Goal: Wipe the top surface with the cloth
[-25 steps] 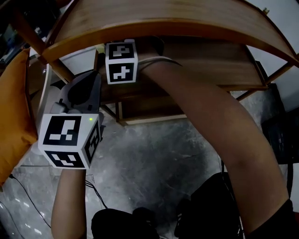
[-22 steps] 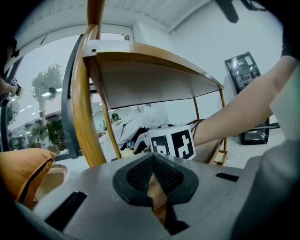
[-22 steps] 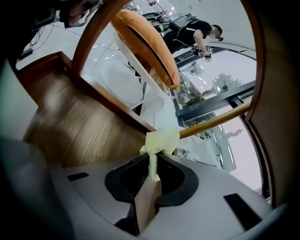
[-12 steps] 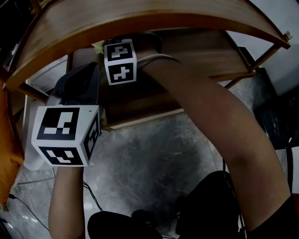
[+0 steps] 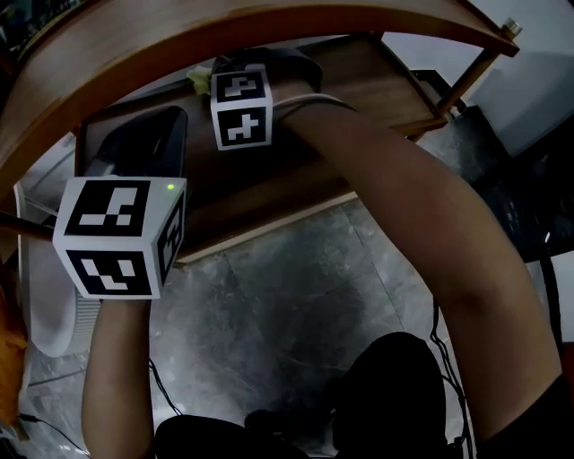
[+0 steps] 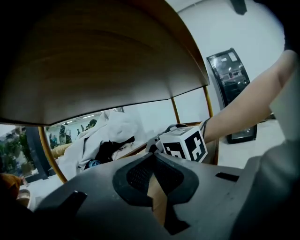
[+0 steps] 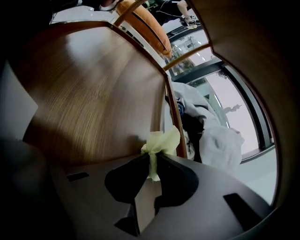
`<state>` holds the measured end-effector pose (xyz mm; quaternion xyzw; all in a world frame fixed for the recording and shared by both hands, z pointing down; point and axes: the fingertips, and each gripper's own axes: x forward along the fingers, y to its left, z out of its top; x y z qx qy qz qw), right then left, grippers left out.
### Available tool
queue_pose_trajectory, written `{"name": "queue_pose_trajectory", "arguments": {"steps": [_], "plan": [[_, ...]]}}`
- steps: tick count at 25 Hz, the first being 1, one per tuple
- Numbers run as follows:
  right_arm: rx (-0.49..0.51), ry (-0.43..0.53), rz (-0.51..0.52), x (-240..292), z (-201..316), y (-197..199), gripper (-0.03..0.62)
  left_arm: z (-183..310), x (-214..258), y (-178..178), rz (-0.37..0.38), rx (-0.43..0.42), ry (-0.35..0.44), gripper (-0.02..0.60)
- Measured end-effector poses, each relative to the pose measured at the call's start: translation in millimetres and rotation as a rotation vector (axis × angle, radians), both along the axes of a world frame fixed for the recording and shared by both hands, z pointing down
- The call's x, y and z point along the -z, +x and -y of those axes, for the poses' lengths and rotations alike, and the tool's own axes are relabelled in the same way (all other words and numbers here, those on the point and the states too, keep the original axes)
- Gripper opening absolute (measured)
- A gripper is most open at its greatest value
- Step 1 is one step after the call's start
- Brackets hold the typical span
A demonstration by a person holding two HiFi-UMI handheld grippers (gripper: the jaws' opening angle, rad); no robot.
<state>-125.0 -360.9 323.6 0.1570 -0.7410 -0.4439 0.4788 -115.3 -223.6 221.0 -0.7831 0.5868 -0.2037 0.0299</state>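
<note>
the right tool [image 7: 151, 155] is clenched on a pale green cloth [image 7: 162, 139], a tuft of which is pinched at the jaw tips and held low over the lower shelf [image 5: 296, 170], beneath the curved top surface [image 5: 296, 27]. the left tool [image 6: 152, 158] is closed on nothing nearby. wiping of the top is judged not yet begun; the cloth would need to be drawn out from under and pressed flat up there.

surface [image 5: 179, 45]: smooth wood, satin sheen | cloth [image 7: 161, 143]: soft crumpled fabric | right tool [image 7: 151, 158]: matt grey plastic | floor [image 5: 269, 296]: smooth stone
</note>
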Motion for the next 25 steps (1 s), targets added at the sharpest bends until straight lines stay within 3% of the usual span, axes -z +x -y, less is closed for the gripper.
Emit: {"name": "queue_pose_trajectory", "arguments": {"steps": [19,25], "plan": [[-0.235,-0.013,-0.128,8.3,61.1,179.9,0.06,46.6,-3.1,116.8,0.033,-0.115,-0.021,0.011],[-0.293,-0.012,-0.132,13.4,73.5,215.0,0.06,54.0,6.3,145.1,0.038,-0.145,-0.001,0.011]]}}
